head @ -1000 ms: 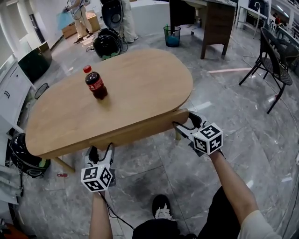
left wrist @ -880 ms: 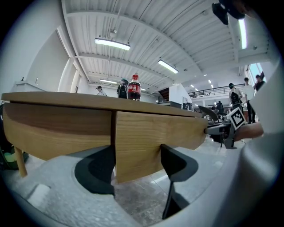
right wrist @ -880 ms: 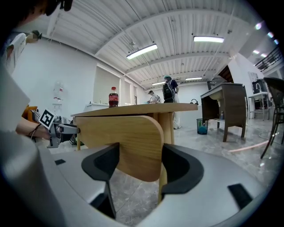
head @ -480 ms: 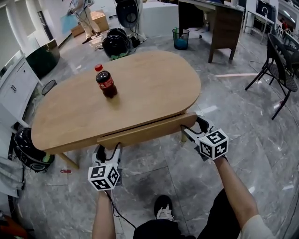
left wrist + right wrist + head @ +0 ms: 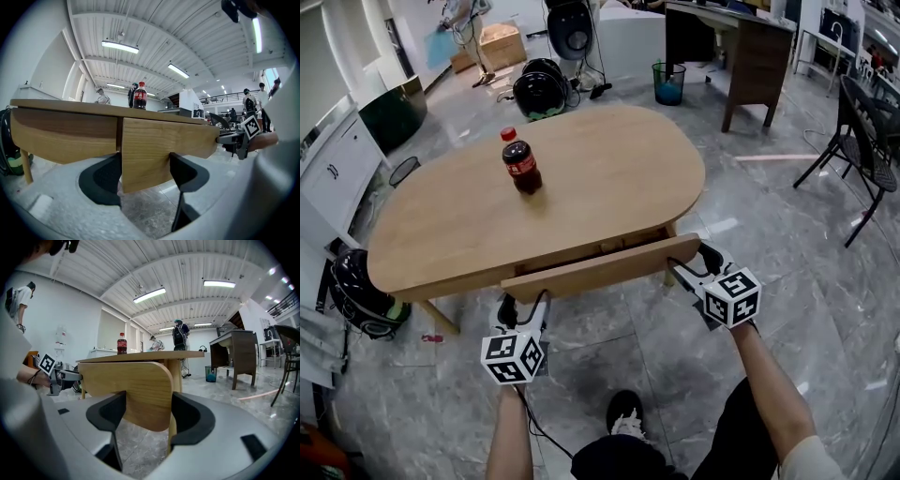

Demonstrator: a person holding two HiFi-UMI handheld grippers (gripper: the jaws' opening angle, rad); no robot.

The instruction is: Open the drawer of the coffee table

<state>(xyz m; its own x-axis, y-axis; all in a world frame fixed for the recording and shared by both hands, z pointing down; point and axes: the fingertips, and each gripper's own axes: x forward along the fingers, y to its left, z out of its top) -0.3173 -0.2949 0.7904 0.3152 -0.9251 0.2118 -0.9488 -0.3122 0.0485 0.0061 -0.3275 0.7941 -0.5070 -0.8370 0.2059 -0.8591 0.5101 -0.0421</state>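
We hold the drawer front (image 5: 600, 267) of the oval wooden coffee table (image 5: 609, 178) with both claws. The left gripper (image 5: 523, 302) is clenched on the lower edge of the panel near its left end; in the left gripper view its two dark jaws press against either face of the board (image 5: 159, 140), with the left gripper (image 5: 145, 173) straddling it from below. The right gripper (image 5: 689, 261) grasps the rounded right end of the same panel, and the right gripper view shows the right gripper (image 5: 147, 411) with jaws closed on the curved wood (image 5: 126, 385). The drawer stands a little way out from under the tabletop, a narrow gap and a strip of its inside showing along the top in the head view. A cola bottle (image 5: 522, 164) with a red cap stands upright on the tabletop, towards the far left, well apart from both claws. We stand on a grey marble-pattern floor (image 5: 609, 356).
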